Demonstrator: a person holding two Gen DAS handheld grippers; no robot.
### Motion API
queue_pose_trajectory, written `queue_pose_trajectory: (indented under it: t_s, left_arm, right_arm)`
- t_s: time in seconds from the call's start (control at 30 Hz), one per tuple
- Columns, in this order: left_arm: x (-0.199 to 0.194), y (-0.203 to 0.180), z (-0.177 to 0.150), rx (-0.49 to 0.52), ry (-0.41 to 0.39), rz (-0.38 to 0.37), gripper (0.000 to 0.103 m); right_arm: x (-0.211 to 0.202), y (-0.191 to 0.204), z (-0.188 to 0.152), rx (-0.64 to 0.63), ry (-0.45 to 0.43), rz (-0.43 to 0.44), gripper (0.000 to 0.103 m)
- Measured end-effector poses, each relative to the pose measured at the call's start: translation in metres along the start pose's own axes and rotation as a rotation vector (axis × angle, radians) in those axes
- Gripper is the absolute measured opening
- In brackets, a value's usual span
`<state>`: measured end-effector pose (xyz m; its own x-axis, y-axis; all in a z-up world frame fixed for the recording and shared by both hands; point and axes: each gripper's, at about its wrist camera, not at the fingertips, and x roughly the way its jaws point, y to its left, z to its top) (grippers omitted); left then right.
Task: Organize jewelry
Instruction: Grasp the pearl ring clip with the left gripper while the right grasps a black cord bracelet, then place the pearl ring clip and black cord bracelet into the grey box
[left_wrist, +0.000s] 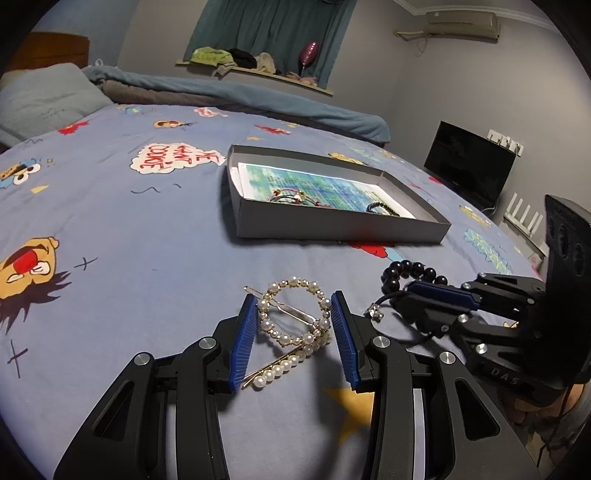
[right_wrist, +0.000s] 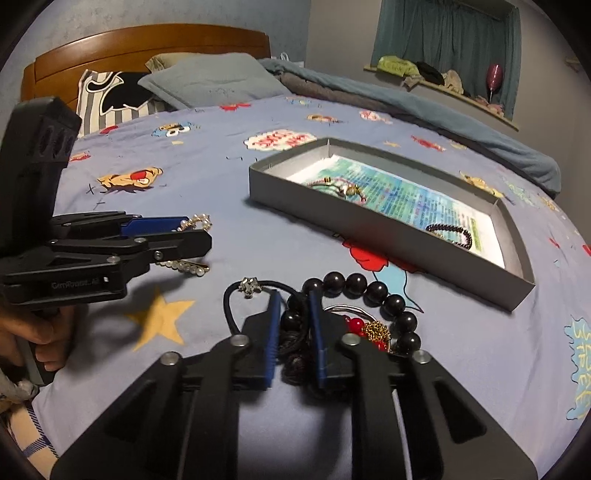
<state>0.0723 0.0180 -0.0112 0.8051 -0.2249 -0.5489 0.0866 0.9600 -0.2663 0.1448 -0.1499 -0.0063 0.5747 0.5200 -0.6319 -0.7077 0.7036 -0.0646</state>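
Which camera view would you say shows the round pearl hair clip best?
The left wrist view: the round pearl hair clip lies whole between the open left gripper fingers. The right wrist view shows only a few pearls past that gripper.
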Motion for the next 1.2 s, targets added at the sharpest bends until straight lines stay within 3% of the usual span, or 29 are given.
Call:
queue_pose_trajectory:
  t_s: [0.17,0.33,0.6,0.67,0.73,0.77,1.03,1.1,1.13,1.2]
  left_arm:
    - [0.0,0.0,0.0,0.003,0.0,0.003,0.042]
    - [-0.001,-0.001,0.001,0.007,0.0,0.008,0.042]
    - [-0.004,-0.001,-0.001,0.009,-0.01,0.014,0.042]
    - [-0.005,0.0,-0.001,0.004,-0.011,0.012,0.042]
    - [-0.006,0.001,-0.001,0.002,-0.014,0.011,0.042]
    - [-0.007,0.001,-0.001,0.001,-0.015,0.011,0.042]
    - [-0.011,0.002,-0.001,-0.004,-0.025,0.011,0.042]
    - [-0.012,0.002,0.0,-0.006,-0.026,0.012,0.042]
    - [-0.012,0.002,0.001,-0.007,-0.027,0.012,0.042]
    - [-0.013,0.002,0.003,-0.009,-0.029,0.01,0.042]
  right_arm:
    - [-0.016,-0.006,-0.002,0.039,-0.071,0.02,0.002]
    - [-0.024,-0.014,-0.002,0.085,-0.106,0.05,0.0]
    - [-0.017,-0.008,0.002,0.069,-0.072,0.07,0.002]
    - [-0.018,-0.001,0.002,0.053,-0.07,0.092,0.006]
    - [-0.017,0.007,0.001,0.032,-0.058,0.107,0.024]
    - [-0.017,0.01,0.001,0.022,-0.052,0.111,0.027]
    - [0.007,0.032,-0.003,-0.073,0.058,0.091,0.028]
    - [0.013,0.036,-0.003,-0.095,0.084,0.086,0.02]
    - [0.015,0.036,-0.003,-0.098,0.088,0.094,0.006]
    - [0.014,0.037,-0.003,-0.104,0.08,0.098,0.003]
